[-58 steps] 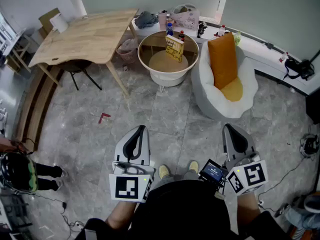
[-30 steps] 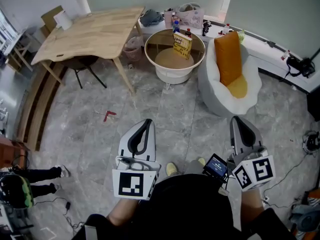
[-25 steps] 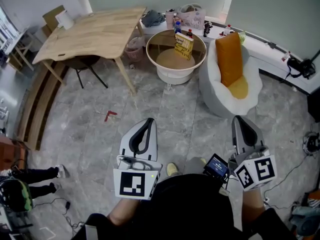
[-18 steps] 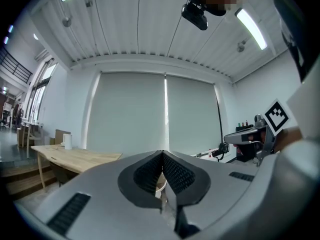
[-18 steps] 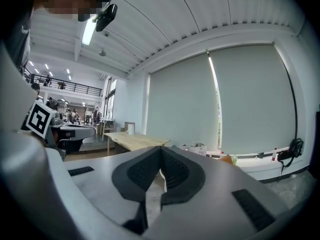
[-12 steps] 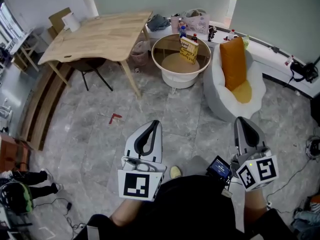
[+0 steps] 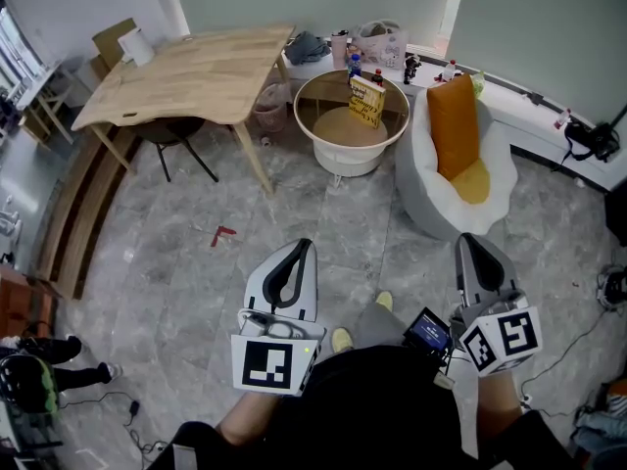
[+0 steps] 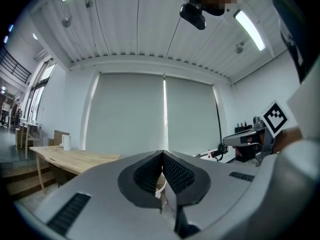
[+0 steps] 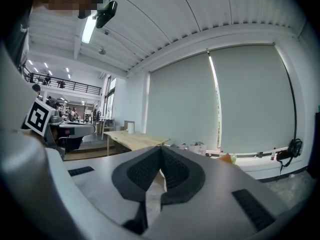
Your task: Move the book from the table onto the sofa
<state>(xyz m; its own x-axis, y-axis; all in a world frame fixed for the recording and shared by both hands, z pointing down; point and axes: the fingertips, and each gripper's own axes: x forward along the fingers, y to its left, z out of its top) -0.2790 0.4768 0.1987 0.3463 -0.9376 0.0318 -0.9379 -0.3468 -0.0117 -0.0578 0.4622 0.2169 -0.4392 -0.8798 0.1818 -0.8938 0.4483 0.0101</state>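
A yellow book stands upright on the round glass-topped table at the far middle of the head view. To its right sits a white bean-bag sofa with an orange cushion. My left gripper and my right gripper are held low near my body, far from the table, both pointing forward. In both gripper views the jaws meet at their tips with nothing between them: left gripper, right gripper.
A large wooden table with a chair beneath stands far left. Bottles and bags line the window ledge behind the round table. A red mark lies on the grey tiled floor. Cables and gear lie at right.
The view has shifted slightly as I step forward; the round table and sofa sit a little nearer. Both grippers keep the same pose and stay shut.
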